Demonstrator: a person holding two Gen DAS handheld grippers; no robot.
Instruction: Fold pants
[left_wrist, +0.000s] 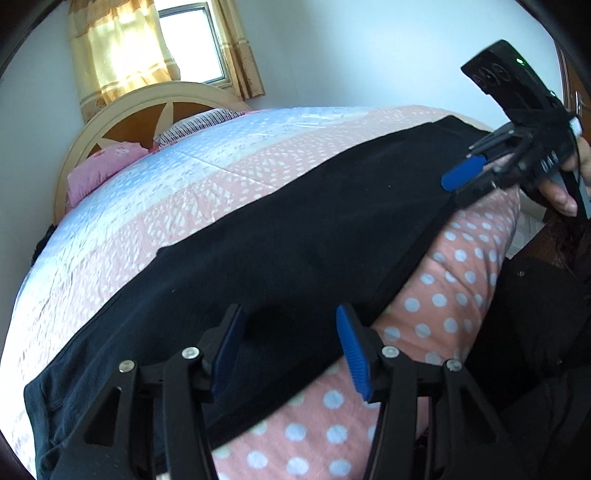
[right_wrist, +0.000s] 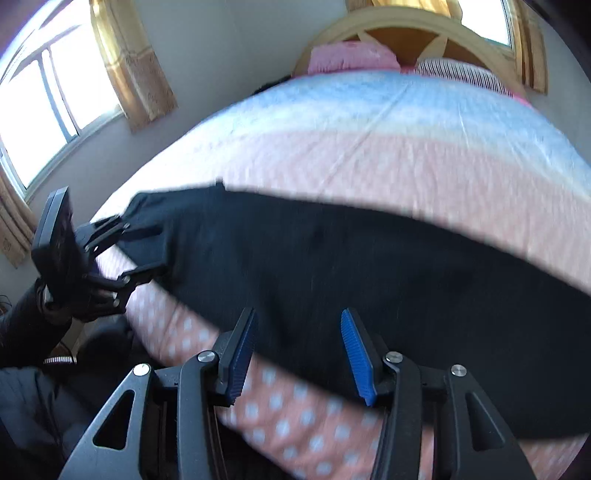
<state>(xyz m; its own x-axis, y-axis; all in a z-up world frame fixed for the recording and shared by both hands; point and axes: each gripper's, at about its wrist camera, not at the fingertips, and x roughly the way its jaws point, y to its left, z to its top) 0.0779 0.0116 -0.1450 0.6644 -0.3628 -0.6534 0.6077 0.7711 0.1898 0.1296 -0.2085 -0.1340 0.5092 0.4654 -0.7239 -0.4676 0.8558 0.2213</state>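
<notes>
Black pants (left_wrist: 295, 221) lie flat along the bed (left_wrist: 221, 155) edge. The left gripper (left_wrist: 288, 347) and right gripper (right_wrist: 299, 350) hover over them, jaws apart, gripping nothing.

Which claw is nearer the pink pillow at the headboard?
Left, probably. Left claw hovers over the black pants at the foot edge, on the side of the pink pillow; right claw is further along that edge, away from it.

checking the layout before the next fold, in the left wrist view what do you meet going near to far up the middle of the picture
left gripper with jaws open → black pants → pink and white quilt band → pale blue quilt band → striped pillow → headboard → window
</notes>
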